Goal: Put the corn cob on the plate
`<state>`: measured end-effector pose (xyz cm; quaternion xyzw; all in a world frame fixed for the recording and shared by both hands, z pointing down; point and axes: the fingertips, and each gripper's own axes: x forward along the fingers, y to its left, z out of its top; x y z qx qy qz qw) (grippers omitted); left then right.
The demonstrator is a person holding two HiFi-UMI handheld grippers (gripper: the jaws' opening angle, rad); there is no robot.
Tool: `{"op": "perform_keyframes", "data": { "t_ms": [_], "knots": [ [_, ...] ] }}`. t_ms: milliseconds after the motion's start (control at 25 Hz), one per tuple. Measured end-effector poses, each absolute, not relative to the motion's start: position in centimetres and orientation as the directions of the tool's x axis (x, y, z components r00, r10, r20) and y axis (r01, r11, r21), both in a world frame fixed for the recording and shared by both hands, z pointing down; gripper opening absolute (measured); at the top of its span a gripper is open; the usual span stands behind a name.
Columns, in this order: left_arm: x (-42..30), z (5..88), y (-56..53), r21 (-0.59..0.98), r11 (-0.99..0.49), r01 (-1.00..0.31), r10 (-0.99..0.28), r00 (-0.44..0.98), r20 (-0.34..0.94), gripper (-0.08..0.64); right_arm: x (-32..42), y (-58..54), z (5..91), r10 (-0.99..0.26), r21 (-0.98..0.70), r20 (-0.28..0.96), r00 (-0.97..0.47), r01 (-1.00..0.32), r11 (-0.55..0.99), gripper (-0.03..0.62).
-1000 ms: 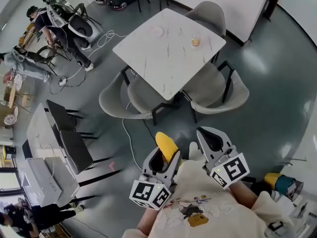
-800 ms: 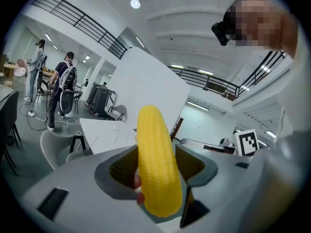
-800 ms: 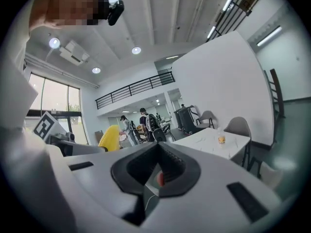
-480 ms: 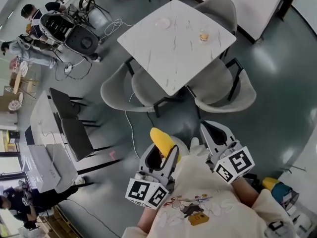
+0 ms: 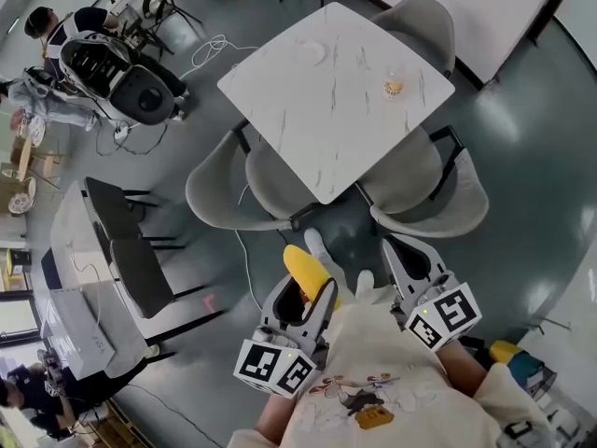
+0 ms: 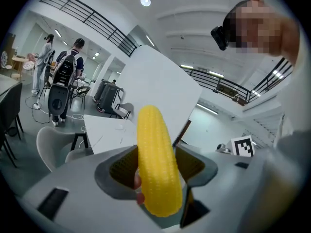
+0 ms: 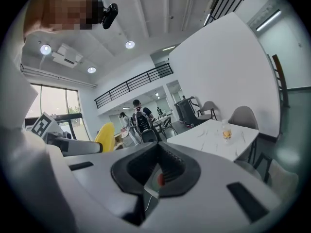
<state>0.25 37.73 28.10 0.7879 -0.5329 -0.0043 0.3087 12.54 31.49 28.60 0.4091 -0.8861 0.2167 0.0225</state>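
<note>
A yellow corn cob [image 5: 305, 271] stands up between the jaws of my left gripper [image 5: 308, 292], which is shut on it. In the left gripper view the corn cob [image 6: 155, 164] fills the middle, gripped at its lower half by the left gripper [image 6: 156, 168]. My right gripper [image 5: 408, 256] is held beside it, shut, with nothing in it; the right gripper [image 7: 158, 166] shows empty pads. Far ahead, a pale plate [image 5: 312, 52] lies on a white marble-look table [image 5: 326, 110]. Both grippers hang over the floor, well short of the table.
A small bottle [image 5: 394, 88] stands on the table's right side. Grey chairs [image 5: 280, 180] ring the table's near edges. Black chairs [image 5: 126, 241] and a long table stand at left. People with equipment [image 5: 103, 59] are at far left. A cable [image 5: 244, 269] runs across the floor.
The table and chairs have shifted a little in the head view as the person moves toward them. Both grippers keep their hold and stance.
</note>
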Motion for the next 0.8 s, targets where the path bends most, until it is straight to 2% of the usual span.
{"op": "perform_keyframes", "data": {
  "t_ms": [360,800],
  "knots": [
    [-4.7,27.9,27.3,0.510,-0.309,-0.803,-0.805,0.506,0.309,0.250,7.8,22.0,28.4,-0.759,-0.354,0.247,-0.602,-0.785,0.508,0.005],
    [-12.7,27.1,18.3,0.522,-0.419,-0.743,-0.733,0.616,0.289,0.249,-0.2,13.6,26.2,-0.838,-0.386,0.222,-0.498,-0.834,0.394,0.005]
  ]
}}
